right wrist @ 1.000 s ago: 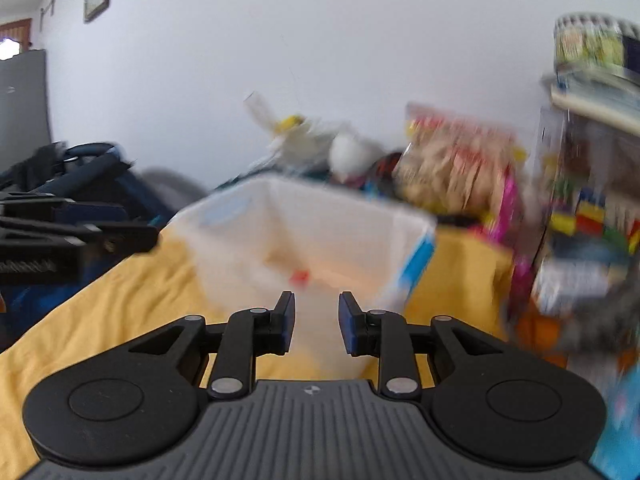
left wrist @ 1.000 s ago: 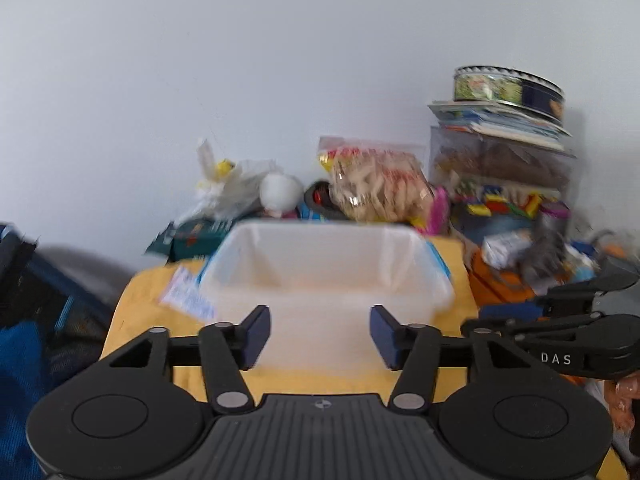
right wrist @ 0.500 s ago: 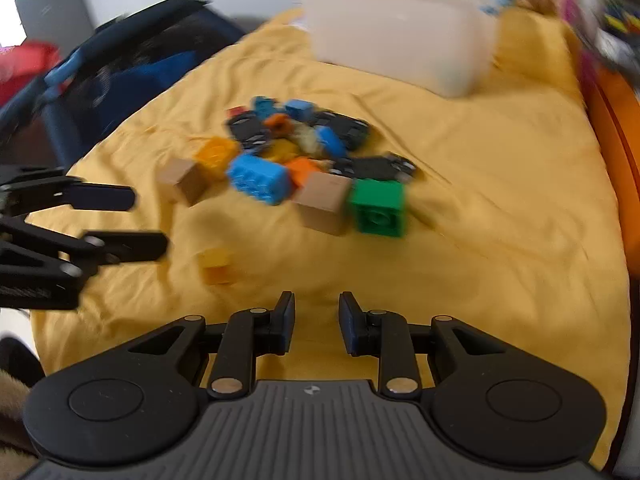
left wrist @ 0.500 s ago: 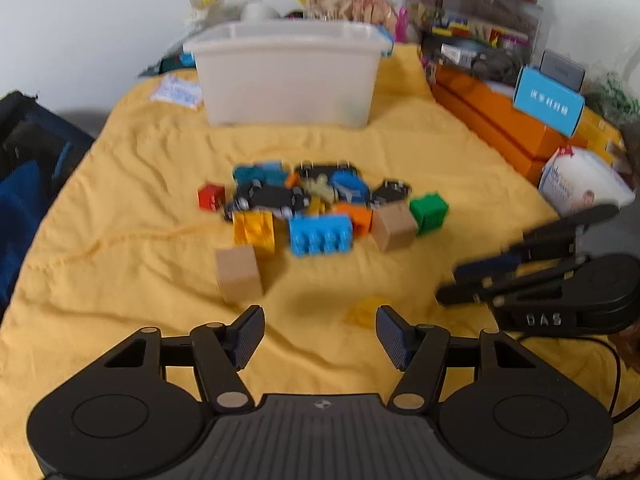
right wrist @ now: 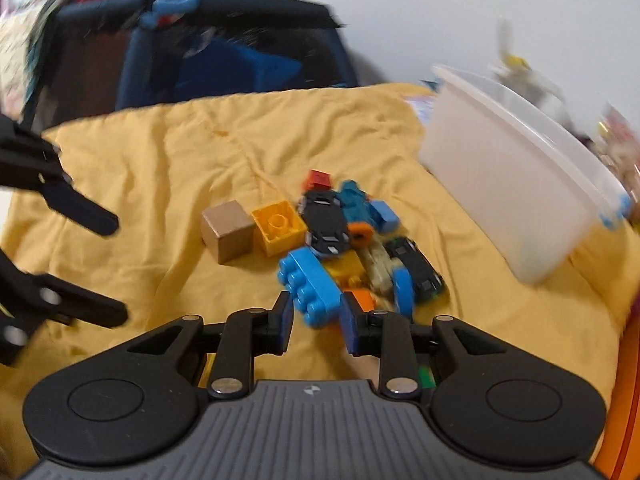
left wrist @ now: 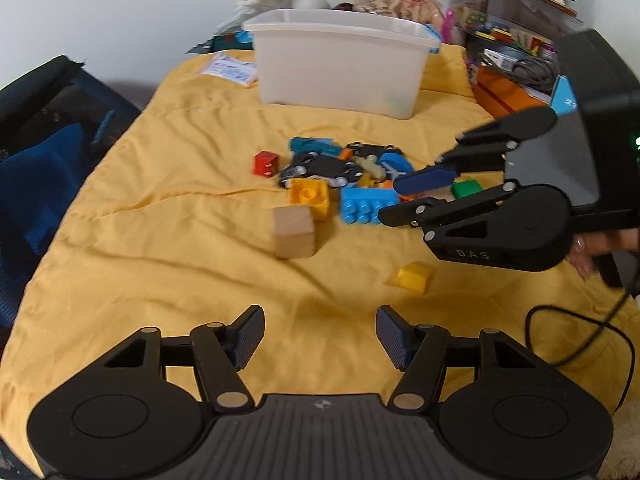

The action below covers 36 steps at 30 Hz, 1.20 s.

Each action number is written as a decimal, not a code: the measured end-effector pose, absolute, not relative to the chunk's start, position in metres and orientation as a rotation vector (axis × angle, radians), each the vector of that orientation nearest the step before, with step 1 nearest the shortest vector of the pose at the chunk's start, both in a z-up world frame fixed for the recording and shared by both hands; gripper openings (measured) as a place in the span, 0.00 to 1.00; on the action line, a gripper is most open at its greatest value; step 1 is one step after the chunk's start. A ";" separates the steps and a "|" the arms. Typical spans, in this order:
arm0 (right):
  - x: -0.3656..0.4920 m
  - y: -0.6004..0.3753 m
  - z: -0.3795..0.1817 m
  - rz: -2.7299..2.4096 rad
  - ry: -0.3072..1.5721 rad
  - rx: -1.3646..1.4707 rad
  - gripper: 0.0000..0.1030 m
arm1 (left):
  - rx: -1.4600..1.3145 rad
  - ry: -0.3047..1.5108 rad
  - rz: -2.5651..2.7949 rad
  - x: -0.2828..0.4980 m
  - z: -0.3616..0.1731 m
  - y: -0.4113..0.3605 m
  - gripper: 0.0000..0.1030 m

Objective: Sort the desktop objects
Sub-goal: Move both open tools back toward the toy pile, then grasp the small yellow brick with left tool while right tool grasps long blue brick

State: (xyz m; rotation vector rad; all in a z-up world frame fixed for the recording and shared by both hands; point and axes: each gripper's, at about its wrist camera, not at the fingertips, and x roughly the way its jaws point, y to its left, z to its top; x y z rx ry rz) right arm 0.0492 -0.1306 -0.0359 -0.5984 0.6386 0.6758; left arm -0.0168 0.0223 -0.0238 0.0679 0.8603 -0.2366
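A pile of toy pieces lies on the yellow cloth (left wrist: 180, 184): a blue brick (left wrist: 366, 204), an orange-yellow brick (left wrist: 310, 196), a red brick (left wrist: 266, 163), black toy cars (left wrist: 316, 168) and a green brick (left wrist: 466, 189). A wooden cube (left wrist: 293, 232) and a small yellow piece (left wrist: 412, 276) lie apart, nearer me. My left gripper (left wrist: 320, 336) is open over bare cloth, short of both. My right gripper (right wrist: 316, 320) hangs low over the pile with its jaws opening. The blue brick's (right wrist: 310, 284) near end shows between its fingertips, not pressed.
A white plastic bin (left wrist: 340, 68) stands at the far end of the cloth. Orange boxes (left wrist: 504, 92) and stacked clutter line the right side, a dark blue bag (left wrist: 48, 140) the left. A black cable (left wrist: 580, 340) loops at the near right. A hand (left wrist: 592, 248) holds the right gripper.
Both views tipped down from the wall and bin to the cloth. The right gripper rolled and moved in over the pile, its jaws a little wider. The left gripper sank nearer the cloth.
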 end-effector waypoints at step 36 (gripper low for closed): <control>0.024 -0.196 -0.030 0.514 1.109 -0.195 0.28 | 0.193 0.757 -0.246 0.066 -0.010 -0.009 0.63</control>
